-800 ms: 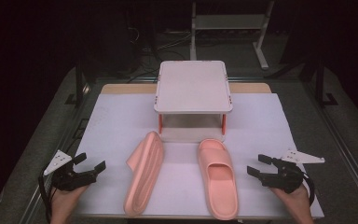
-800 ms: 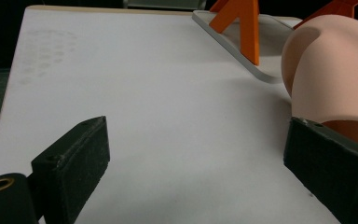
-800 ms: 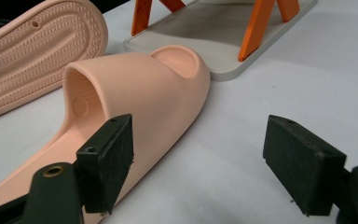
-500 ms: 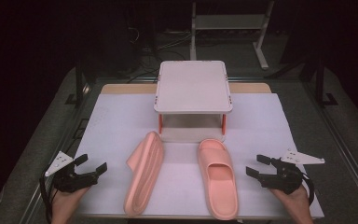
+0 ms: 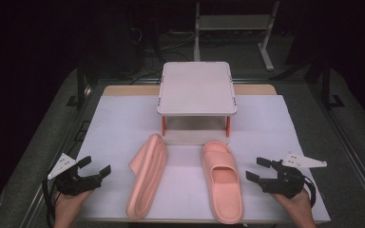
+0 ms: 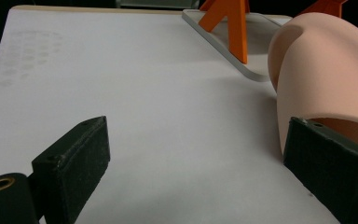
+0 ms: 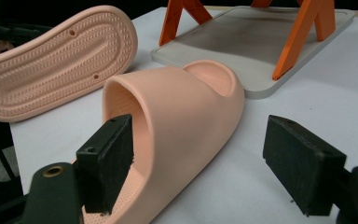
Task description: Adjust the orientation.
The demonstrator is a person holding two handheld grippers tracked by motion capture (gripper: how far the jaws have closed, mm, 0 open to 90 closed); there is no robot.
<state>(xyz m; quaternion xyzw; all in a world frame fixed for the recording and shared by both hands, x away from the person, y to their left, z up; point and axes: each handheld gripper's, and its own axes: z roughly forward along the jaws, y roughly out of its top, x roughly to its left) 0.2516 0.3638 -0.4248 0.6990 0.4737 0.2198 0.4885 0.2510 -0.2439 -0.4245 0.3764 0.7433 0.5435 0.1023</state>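
Softly moulded in pink foam, two slippers lie side by side on the near half of the table. The left slipper (image 5: 147, 183) is tipped onto its edge, and in the right gripper view its sole (image 7: 58, 65) shows a fine zigzag tread with a few small round holes. The right slipper (image 5: 222, 180) sits flat, sole down, with a smooth rounded strap over the toe and a ribbed footbed inside. Behind them stands a small shelf (image 5: 197, 88), a pale grey rounded-corner top on orange legs over a matching grey base plate.

A white sheet (image 5: 119, 123) with a faintly dimpled texture covers the wooden table; the room beyond is dark, with metal stand legs and cables on the floor.

The left gripper (image 5: 91, 172) rests near the left edge of the sheet, jaws spread with nothing between them, beside the tipped slipper. The right gripper (image 5: 257, 169) sits just right of the flat slipper, jaws spread wide and empty. No writing can be read.
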